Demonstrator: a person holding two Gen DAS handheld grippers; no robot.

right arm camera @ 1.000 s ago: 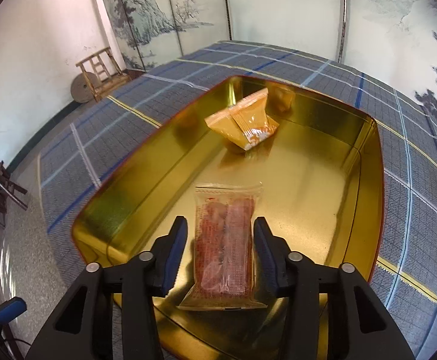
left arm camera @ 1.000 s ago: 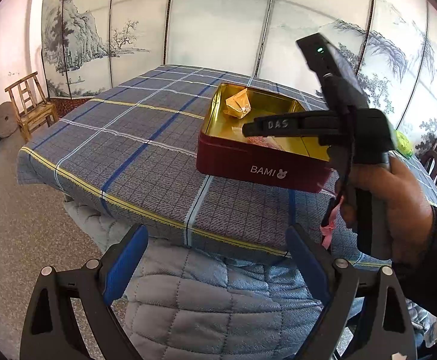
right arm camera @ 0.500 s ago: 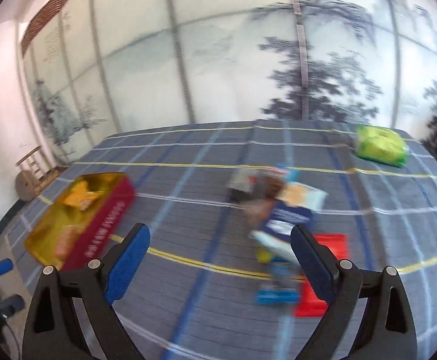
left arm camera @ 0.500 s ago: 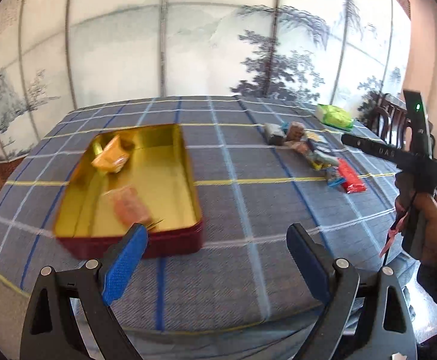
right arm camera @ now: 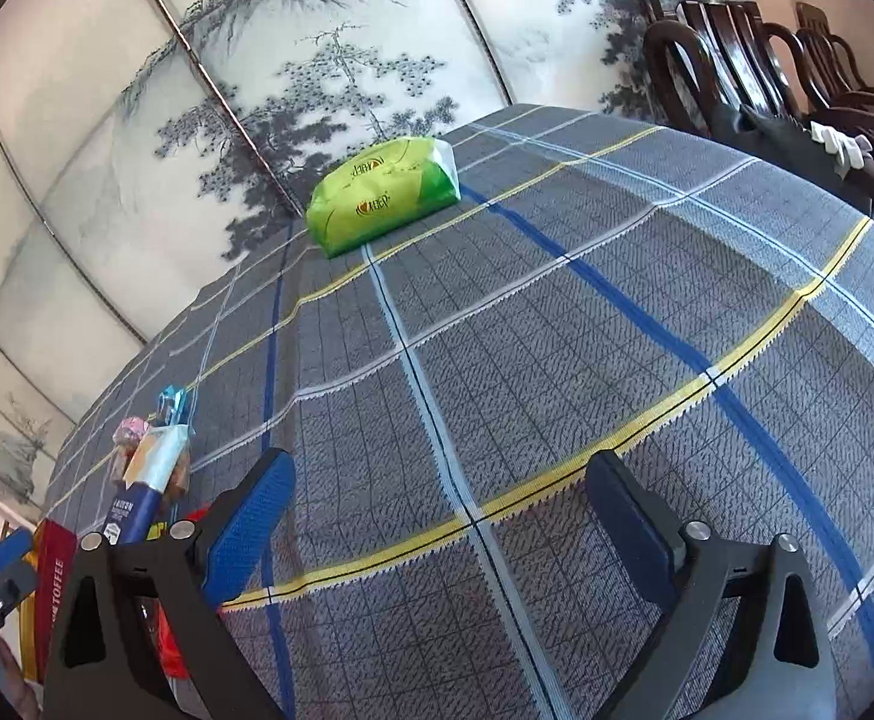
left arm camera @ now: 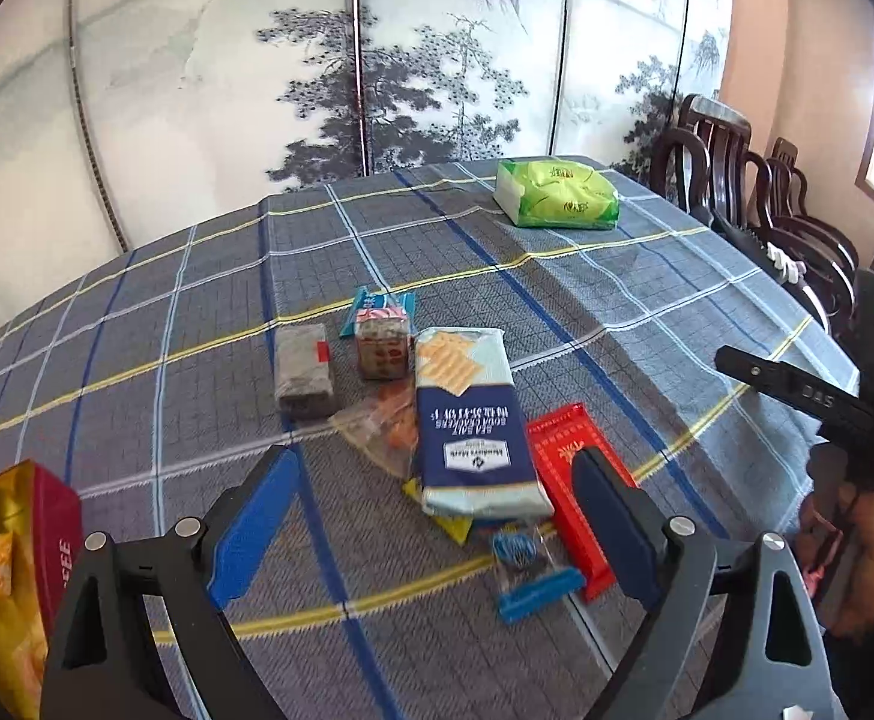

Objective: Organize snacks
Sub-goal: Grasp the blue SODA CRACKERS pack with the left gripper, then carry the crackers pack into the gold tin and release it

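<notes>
Left claw [left arm camera: 431,516] gapes empty above soda cracker pack [left arm camera: 473,420]; right claw [right arm camera: 437,516] opening, empty. Straddle pack's narrow width, clear of red packet [left arm camera: 563,450].

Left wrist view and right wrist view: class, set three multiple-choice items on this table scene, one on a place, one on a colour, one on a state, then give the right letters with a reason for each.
1. Where does the green pack lie?
A. Inside the tin
B. On the far part of the tablecloth, apart from the snack pile
C. Between the left gripper's fingers

2. What colour is the flat packet just right of the cracker pack?
A. Red
B. Purple
C. White

3. How does the right gripper stand?
A. Clamped on a packet
B. Wide, with nothing between its fingers
C. Holding the tin's rim

Answers: 1 B, it sits alone near the far edge, beyond the pile. 2 A, a red packet lies against the cracker pack's right side. 3 B, its jaws are opening and only cloth shows between them.
</notes>
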